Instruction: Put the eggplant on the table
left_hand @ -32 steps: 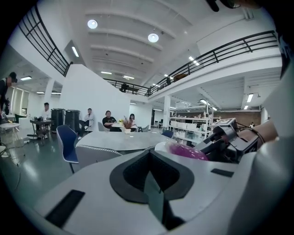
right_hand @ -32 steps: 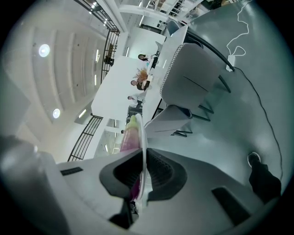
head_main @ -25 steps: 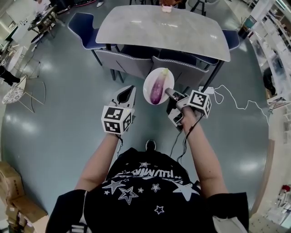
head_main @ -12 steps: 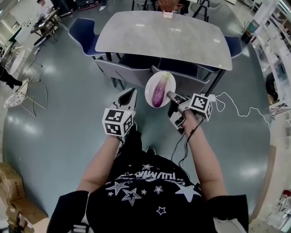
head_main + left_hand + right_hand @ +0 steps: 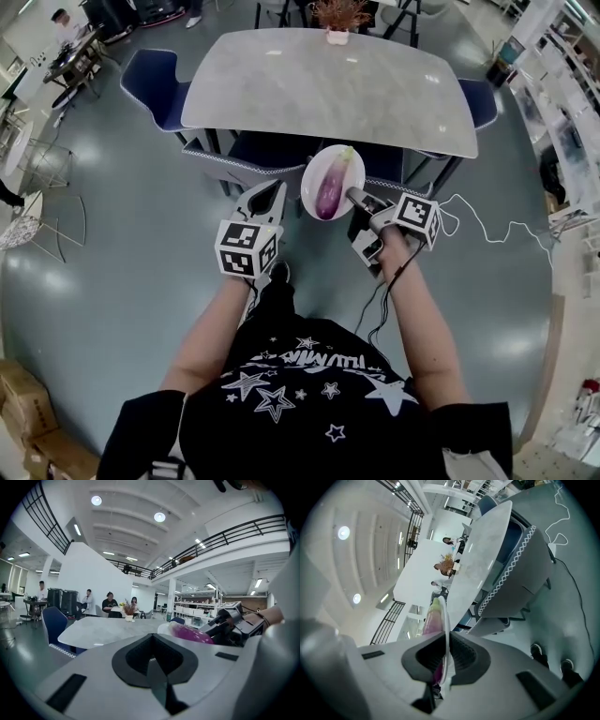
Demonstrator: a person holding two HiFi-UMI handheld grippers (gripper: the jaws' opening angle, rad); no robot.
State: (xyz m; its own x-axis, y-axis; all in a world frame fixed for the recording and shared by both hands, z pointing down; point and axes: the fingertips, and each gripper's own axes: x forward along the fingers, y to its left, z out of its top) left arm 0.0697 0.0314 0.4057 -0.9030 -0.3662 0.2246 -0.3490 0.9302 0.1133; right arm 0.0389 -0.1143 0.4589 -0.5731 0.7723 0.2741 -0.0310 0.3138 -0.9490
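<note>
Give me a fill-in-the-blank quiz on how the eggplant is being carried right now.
The right gripper grips the white plate by its ____.
The eggplant lying on it is ____ in colour.
The left gripper holds ____.
The potted plant stands at the table's ____ edge.
Missing words: rim; purple; nothing; far.

I see a glossy grey-green floor [image 5: 112,281] spreading round a pale marbled worktop [image 5: 328,84]. Blue chairs [image 5: 155,80] are tucked in at its sides, and a potted plant [image 5: 336,14] stands at its far edge. Cardboard boxes [image 5: 23,403] sit at lower left, and shelving [image 5: 577,103] lines the right. In the left gripper view, round ceiling lights [image 5: 96,500] shine above a railed mezzanine [image 5: 234,530], and people [image 5: 110,603] sit at a distant table.
</note>
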